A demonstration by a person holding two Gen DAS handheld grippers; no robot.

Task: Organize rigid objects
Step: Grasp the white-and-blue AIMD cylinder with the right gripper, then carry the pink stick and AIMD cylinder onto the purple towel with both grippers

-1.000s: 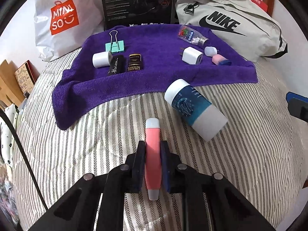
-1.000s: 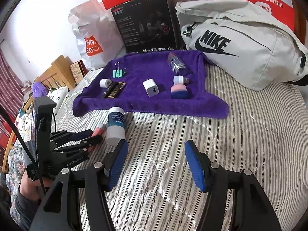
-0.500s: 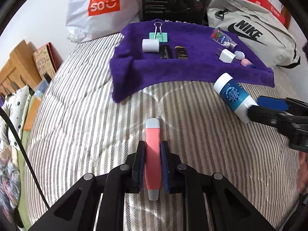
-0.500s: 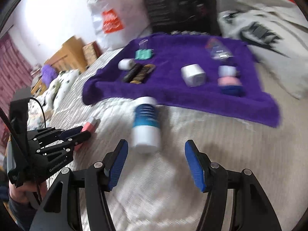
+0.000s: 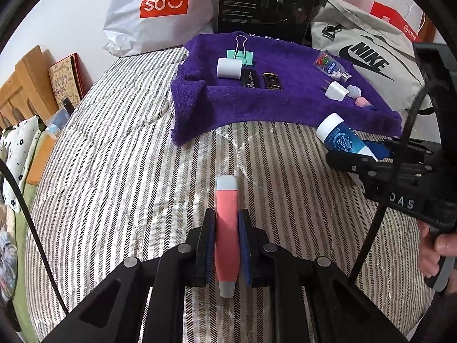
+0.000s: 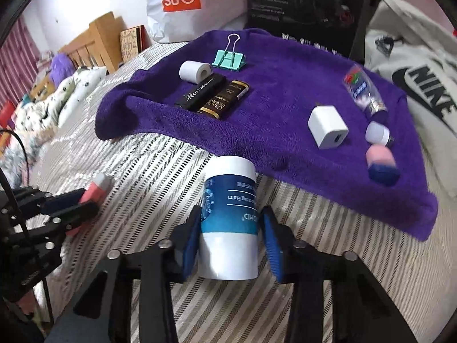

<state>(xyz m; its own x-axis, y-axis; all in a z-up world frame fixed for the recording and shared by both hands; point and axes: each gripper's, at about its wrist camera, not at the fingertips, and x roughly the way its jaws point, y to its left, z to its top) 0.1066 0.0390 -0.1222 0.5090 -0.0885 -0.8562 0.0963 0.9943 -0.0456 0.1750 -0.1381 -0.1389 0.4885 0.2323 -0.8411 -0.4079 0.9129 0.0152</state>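
Left wrist view: your left gripper [image 5: 227, 245] is clamped on the pink tube [image 5: 227, 228] over the striped bedding [image 5: 114, 171] | right wrist view: the blue-and-white balm bottle [image 6: 230, 217] lies between your right gripper's [image 6: 231, 243] parted fingers, contact unclear, at the purple towel's [image 6: 285, 91] near edge.

"MINISO" bag [image 5: 154, 8], "NIKE" bag [image 5: 368, 54]
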